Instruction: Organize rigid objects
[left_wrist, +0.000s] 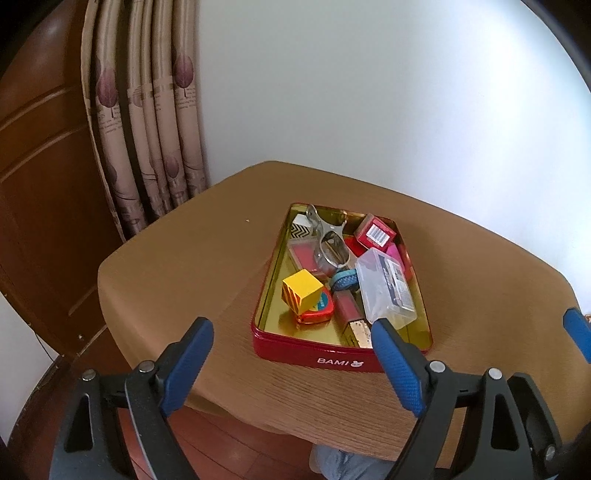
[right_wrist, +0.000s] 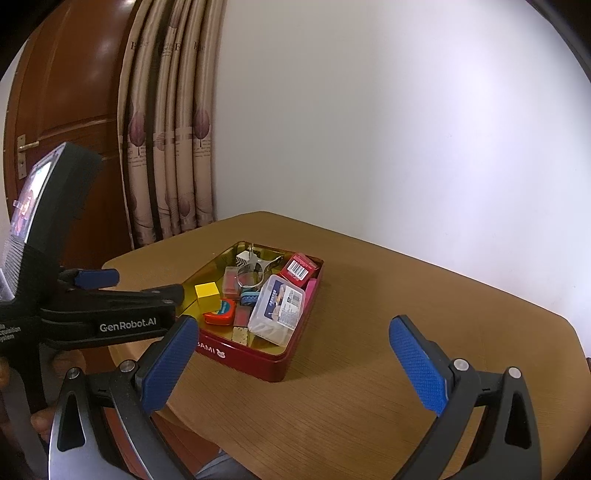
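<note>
A red tin tray (left_wrist: 314, 356) (right_wrist: 258, 363) marked BAMI, gold inside, sits on the brown table. It holds a yellow cube (left_wrist: 302, 290) (right_wrist: 207, 293), an orange tape measure (left_wrist: 317, 308) (right_wrist: 219, 314), sunglasses (left_wrist: 330, 249) (right_wrist: 255, 271), a clear plastic box (left_wrist: 388, 288) (right_wrist: 277, 308), a small red box (left_wrist: 375, 232) (right_wrist: 300, 269) and other small items. My left gripper (left_wrist: 291, 354) (right_wrist: 129, 284) hovers open just in front of the tray's near wall, holding nothing. Open and empty too, my right gripper (right_wrist: 293, 354) hangs over the table, right of the tray.
The table (left_wrist: 177, 258) (right_wrist: 406, 314) stands in a corner against a white wall (left_wrist: 369, 92). A patterned curtain (left_wrist: 147, 129) and a brown wooden door (left_wrist: 40, 147) lie at the left. The table's near edge (left_wrist: 314, 432) drops off close below the grippers.
</note>
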